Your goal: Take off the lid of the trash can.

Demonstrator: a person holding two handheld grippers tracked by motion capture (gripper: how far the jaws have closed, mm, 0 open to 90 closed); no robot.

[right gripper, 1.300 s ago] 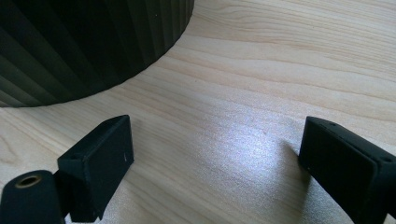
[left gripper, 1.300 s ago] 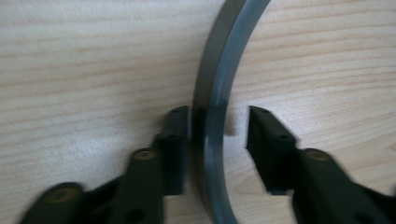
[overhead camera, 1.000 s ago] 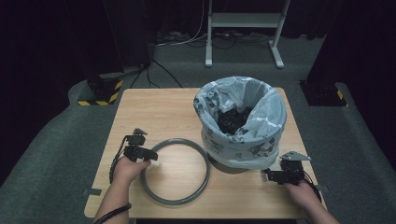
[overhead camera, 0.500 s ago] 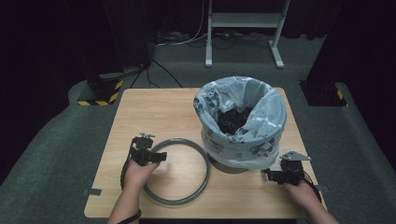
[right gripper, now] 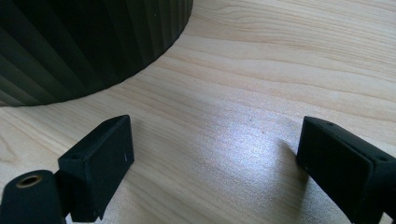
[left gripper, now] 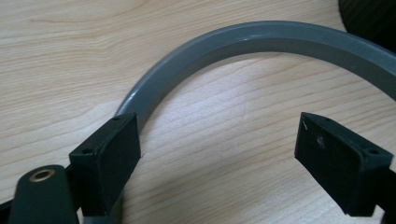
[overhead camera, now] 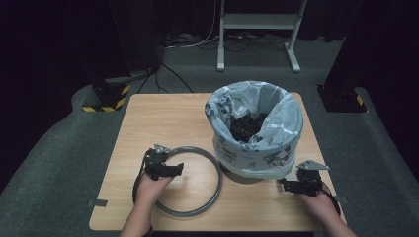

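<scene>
A grey plastic ring [overhead camera: 218, 178] lies flat on the wooden table [overhead camera: 163, 118], left of a bin lined with a pale printed bag [overhead camera: 257, 148]. My left gripper [overhead camera: 181, 169] is over the ring's left rim and points right. Its jaws have just been opening and stand open. In the left gripper view the left pad [left gripper: 112, 158] sits over the ring [left gripper: 261, 39], and bare wood lies between the pads of the gripper [left gripper: 219, 144]. My right gripper [overhead camera: 282, 184] rests open by the bin's right front. In the right gripper view the gripper [right gripper: 215, 144] is over bare wood.
Dark pieces fill the bin's inside [overhead camera: 247, 126]. Its dark ribbed base [right gripper: 84, 42] is close ahead of the right gripper. A metal stand [overhead camera: 257, 29] and a black-and-yellow striped foot [overhead camera: 106, 103] are on the floor beyond the table. Tape [overhead camera: 98, 203] marks the near left corner.
My left hand has moved to the right, from outside the ring's left edge to over its rim. The right hand has kept still.
</scene>
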